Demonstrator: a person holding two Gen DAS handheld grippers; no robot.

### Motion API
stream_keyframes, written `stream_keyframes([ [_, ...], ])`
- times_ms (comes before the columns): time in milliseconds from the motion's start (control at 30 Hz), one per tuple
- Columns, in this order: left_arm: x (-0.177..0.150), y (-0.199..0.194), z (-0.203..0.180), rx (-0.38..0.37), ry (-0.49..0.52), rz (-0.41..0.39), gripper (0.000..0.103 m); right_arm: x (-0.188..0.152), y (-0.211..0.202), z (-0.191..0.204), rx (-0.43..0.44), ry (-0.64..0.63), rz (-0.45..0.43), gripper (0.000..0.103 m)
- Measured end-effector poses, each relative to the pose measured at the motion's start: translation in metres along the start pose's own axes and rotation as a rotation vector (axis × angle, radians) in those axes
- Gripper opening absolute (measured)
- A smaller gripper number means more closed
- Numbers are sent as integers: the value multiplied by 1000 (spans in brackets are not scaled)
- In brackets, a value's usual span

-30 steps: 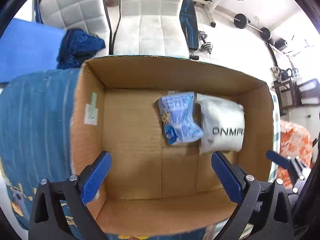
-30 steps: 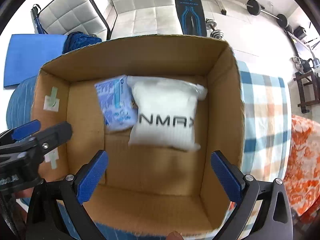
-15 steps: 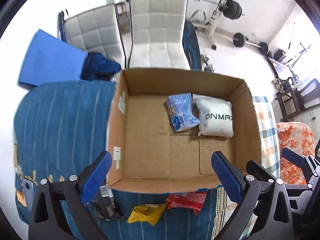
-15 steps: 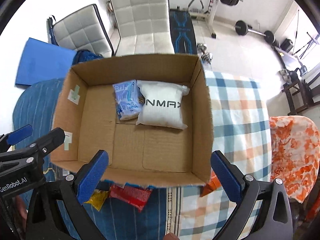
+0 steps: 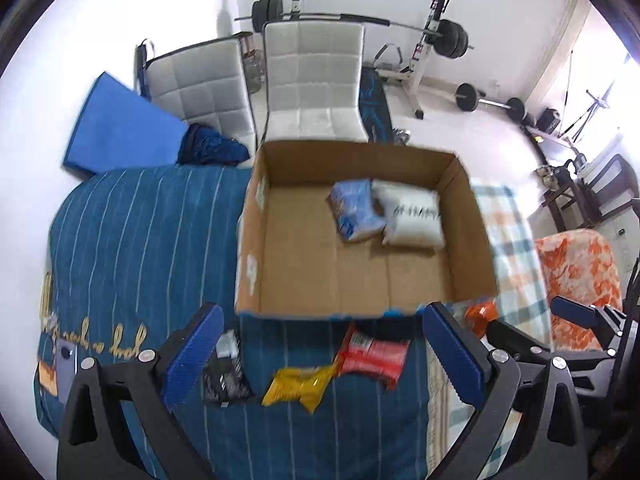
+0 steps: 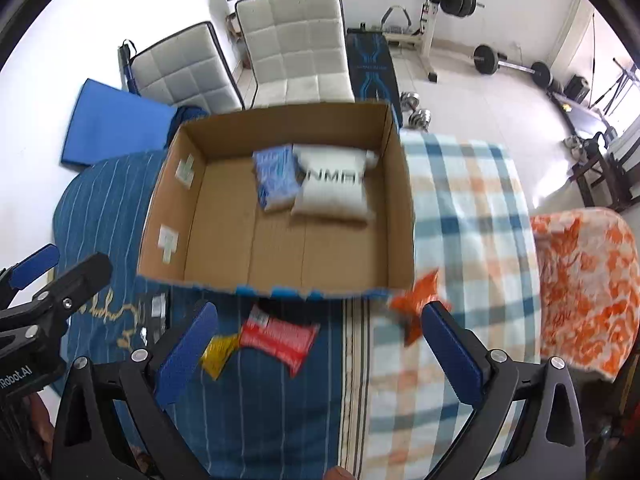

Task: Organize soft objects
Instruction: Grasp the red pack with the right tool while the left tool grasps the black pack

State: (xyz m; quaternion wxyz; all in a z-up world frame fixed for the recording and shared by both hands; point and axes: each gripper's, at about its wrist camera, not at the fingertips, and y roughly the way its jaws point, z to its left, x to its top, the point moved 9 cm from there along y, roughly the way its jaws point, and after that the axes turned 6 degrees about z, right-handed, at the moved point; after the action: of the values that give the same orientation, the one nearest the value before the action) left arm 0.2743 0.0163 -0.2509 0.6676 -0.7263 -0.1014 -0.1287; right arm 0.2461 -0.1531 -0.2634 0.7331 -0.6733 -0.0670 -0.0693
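An open cardboard box sits on the bed. A blue packet and a white packet lie side by side inside it at the back. In front of the box lie a red packet, a yellow packet, a black packet and an orange packet. My left gripper and right gripper are both open and empty, held above the loose packets.
A blue striped blanket covers the left of the bed, a checked one the right. An orange floral cloth lies far right. Two white chairs and gym weights stand behind.
Both grippers have pulled back and up from inside the box. The box looks smaller, and the loose packets in front of it have come into view.
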Motion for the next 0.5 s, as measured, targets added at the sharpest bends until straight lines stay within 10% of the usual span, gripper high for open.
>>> stream_keyframes([
  [500,-151,90,84,32,-294,321,102,-70,173,38,-41,-380,318,100],
])
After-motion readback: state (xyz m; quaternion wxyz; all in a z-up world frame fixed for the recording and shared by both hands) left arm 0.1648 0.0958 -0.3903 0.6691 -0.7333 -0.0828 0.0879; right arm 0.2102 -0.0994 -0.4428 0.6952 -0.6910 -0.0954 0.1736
